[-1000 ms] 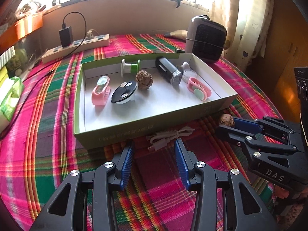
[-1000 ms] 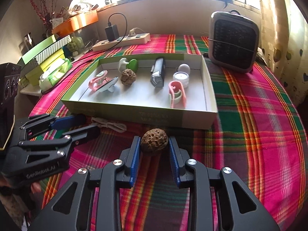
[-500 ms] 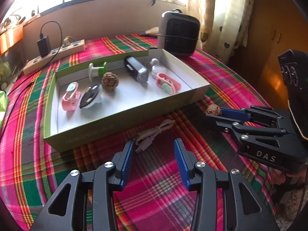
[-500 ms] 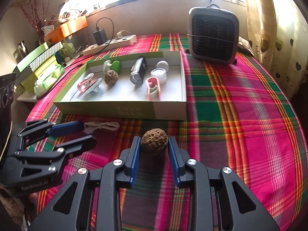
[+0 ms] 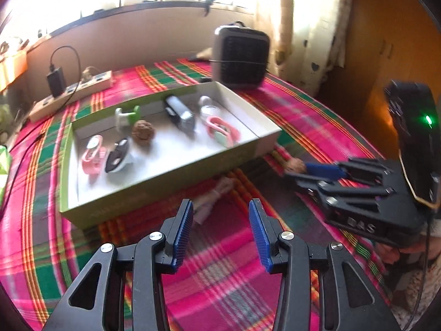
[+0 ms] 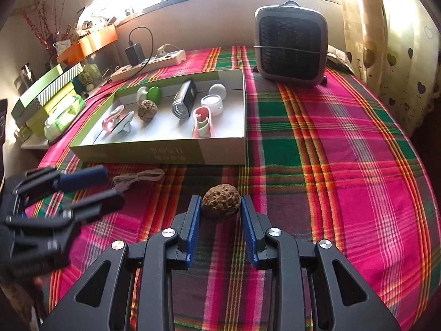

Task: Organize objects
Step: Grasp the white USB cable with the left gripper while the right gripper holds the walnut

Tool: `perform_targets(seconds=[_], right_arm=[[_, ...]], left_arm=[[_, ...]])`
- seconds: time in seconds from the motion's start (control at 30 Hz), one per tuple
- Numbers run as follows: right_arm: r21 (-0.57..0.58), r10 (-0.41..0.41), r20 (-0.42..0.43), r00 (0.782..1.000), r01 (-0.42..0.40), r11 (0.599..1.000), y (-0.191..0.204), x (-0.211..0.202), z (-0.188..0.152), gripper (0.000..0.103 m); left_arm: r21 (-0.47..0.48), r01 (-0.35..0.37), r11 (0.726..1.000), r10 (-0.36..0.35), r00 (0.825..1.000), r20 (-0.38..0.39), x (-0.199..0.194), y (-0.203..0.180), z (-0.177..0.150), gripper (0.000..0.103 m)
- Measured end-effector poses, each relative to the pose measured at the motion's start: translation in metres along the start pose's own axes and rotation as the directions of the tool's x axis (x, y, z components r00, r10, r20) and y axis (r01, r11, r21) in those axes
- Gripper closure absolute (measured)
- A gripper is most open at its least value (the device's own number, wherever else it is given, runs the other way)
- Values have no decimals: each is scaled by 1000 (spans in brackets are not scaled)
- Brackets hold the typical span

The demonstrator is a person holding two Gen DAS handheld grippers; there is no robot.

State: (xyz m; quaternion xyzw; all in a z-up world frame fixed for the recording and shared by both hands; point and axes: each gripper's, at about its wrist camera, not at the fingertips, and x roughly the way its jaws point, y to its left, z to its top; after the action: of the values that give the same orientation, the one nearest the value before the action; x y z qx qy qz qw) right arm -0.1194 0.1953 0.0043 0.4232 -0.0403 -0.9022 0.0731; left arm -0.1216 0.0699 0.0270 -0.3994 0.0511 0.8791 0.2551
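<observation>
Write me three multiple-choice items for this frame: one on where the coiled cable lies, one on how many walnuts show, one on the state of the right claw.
1. Where is the coiled white cable?
A. inside the box
B. on the cloth in front of the box
C. on top of the heater

2. How many walnuts are in view?
A. one
B. two
C. four

3. What is the right claw doing?
A. gripping a walnut
B. standing open and empty
C. holding the cable

Answers:
1. B, the cable lies on the plaid cloth, just outside the near wall of the box.
2. B, one walnut in the box and one held walnut.
3. A, both blue pads press on the sides of the held walnut.
</observation>
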Motion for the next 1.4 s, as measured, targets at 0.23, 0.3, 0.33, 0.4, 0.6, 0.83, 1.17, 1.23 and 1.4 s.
perform_targets(seconds=[0.23,0.3,0.33,0.4,0.6,0.83,1.17,1.23,1.4], right_arm=[[-2,1,-2,1000,-1,1000,0,0,-1,73],[-1,0,-2,1000,0,1000,0,0,-1,73],[0,0,-2,1000,0,1000,-1,0,-1,73],[0,-1,-3,1000,1,1000,-1,0,-1,73],[3,-1,-4,1000,1,1000,-2,0,-1,73],[0,0,-7,1000,0,1000,-2,1,-2,73],[-4,-1,-8,1000,1,1000,-1,2,-2,73],[-6,-2,-8,1000,2,1000,-1,2,-2,73],[-9,-3,-12,1000,3,1000,0,3,-2,73]], left_arm=[[29,-39,999,40,998,-42,19,5,4,62],[35,-36,999,38,998,-50,22,3,5,62],[40,-24,999,26,998,-52,23,1,5,62],[41,-13,999,16,998,-62,26,-1,5,62],[60,24,998,-20,998,-59,24,-13,4,62],[46,-4,999,7,998,-62,31,-14,5,63],[57,-40,998,43,998,-52,33,-17,5,66],[55,-52,997,55,997,-51,34,-17,5,70],[48,-79,996,82,995,-49,33,-15,6,80]])
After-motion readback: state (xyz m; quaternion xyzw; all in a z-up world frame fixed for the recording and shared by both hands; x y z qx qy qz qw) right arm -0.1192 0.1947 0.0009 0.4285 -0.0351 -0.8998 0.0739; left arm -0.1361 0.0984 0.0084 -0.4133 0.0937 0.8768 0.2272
